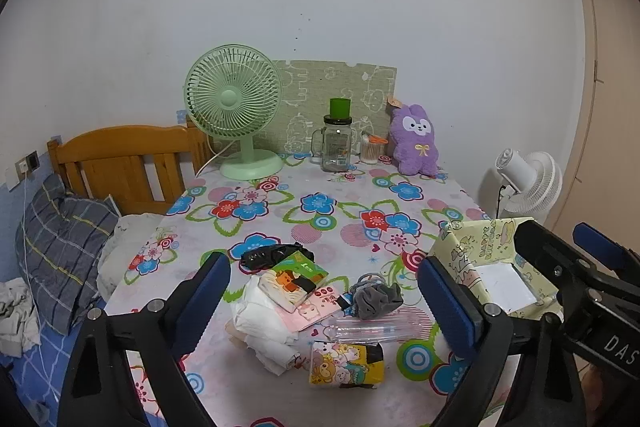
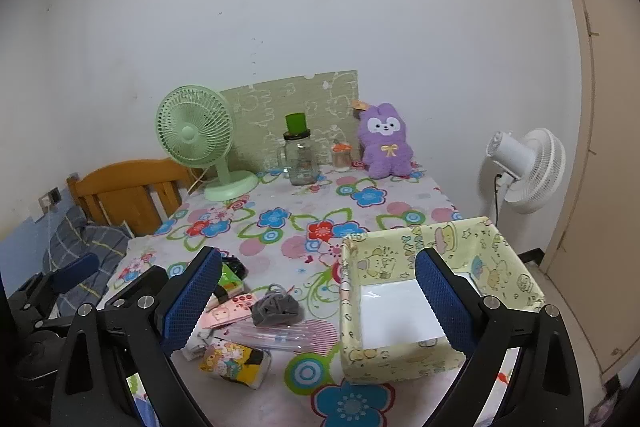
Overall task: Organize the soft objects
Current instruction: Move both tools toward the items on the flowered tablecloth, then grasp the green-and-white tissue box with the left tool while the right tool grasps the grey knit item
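Both tools look alike: the left gripper (image 1: 324, 295) and the right gripper (image 2: 318, 301) each have two black, angular plastic arms ending in blue pads (image 2: 194, 297) with a fine dimpled texture. Round silver screws (image 1: 155, 305) sit at the joints. White lettering on the right gripper's body (image 1: 618, 345) reads what seems to be "DAS", cut off at the frame edge.

The surface (image 1: 280, 211) wears a white cloth printed with blue, red and pink flowers. The open box (image 2: 400, 359) is pale yellow with cartoon animals, white inside. The scrunchie (image 1: 378, 301) is grey, the plush rabbit (image 1: 414, 141) purple, the desk fan (image 1: 234, 107) mint green, the pillow (image 1: 60, 247) blue-grey plaid.
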Motion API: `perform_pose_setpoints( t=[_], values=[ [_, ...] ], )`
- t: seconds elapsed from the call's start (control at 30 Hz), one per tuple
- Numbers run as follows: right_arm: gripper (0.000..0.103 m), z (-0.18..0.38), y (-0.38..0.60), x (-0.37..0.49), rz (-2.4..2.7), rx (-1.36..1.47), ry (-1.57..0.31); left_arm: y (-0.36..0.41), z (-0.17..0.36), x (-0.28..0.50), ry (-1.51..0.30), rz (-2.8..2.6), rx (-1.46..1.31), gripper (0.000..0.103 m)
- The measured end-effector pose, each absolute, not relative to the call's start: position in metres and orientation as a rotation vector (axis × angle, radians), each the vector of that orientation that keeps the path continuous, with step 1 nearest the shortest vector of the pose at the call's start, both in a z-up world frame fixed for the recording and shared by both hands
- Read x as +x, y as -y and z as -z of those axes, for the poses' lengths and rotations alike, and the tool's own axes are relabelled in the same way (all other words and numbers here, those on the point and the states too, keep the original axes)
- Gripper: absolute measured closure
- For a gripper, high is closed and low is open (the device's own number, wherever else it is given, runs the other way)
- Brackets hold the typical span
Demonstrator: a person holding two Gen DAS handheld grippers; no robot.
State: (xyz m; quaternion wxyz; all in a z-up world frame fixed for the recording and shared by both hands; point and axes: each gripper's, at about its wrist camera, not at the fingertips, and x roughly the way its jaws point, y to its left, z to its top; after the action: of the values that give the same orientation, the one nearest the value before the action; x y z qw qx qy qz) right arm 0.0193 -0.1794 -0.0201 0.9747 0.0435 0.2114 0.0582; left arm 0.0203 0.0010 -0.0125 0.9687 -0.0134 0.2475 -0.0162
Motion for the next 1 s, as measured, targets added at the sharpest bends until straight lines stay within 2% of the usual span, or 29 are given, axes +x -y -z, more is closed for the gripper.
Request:
perform_pose_setpoints(
  t=[0.53,1.0],
  values=[
    [0.007,0.040,0.160,0.044,-0.148,0.103,-0.482,-0.008,0.029,0.043,-0.547,0.031,0.001,0.014],
    [0.011,0.070,0.136,0.076,-0.174,0.099,-0.560,-0.026,0.057,0.071,-0.632,0.023,0.005,0.015]
  ],
)
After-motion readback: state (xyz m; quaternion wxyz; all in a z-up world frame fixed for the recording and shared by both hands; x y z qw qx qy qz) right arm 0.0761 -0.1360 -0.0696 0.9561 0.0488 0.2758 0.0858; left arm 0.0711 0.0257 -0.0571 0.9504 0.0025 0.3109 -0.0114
